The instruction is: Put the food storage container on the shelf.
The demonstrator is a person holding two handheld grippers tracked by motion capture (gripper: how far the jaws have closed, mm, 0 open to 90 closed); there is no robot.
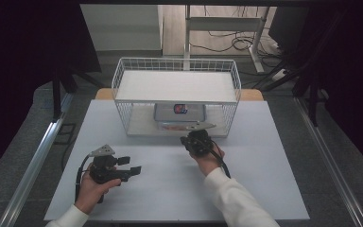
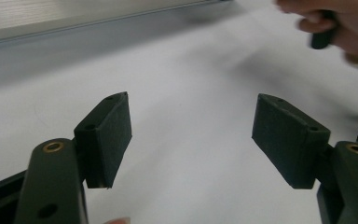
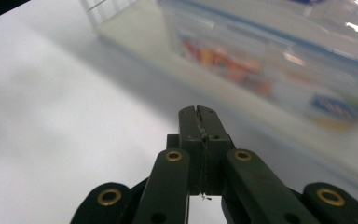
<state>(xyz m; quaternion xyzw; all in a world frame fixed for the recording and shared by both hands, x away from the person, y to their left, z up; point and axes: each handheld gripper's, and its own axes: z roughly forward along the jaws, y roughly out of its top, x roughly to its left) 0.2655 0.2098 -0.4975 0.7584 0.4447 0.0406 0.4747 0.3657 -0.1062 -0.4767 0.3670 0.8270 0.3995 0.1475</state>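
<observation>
A clear lidded plastic box point(image 1: 179, 113) with colourful contents and a red and blue label sits on the lower level of a white wire rack point(image 1: 123, 78). My right gripper point(image 1: 197, 135) is just in front of the rack's lower shelf and points at the box. In the right gripper view its jaws point(image 3: 199, 112) are shut with nothing between them, and the box point(image 3: 284, 60) lies blurred close ahead. My left gripper point(image 1: 130, 165) rests low over the white table at the front left. It is open point(image 2: 193, 135), with only bare table between its pads point(image 2: 112, 135).
The white tabletop point(image 1: 170, 184) spreads wide around both hands. The rack's upper shelf point(image 1: 177, 85) overhangs the box. The other hand point(image 2: 335, 23) appears at the top right of the left gripper view. Table legs and cables lie on the floor behind.
</observation>
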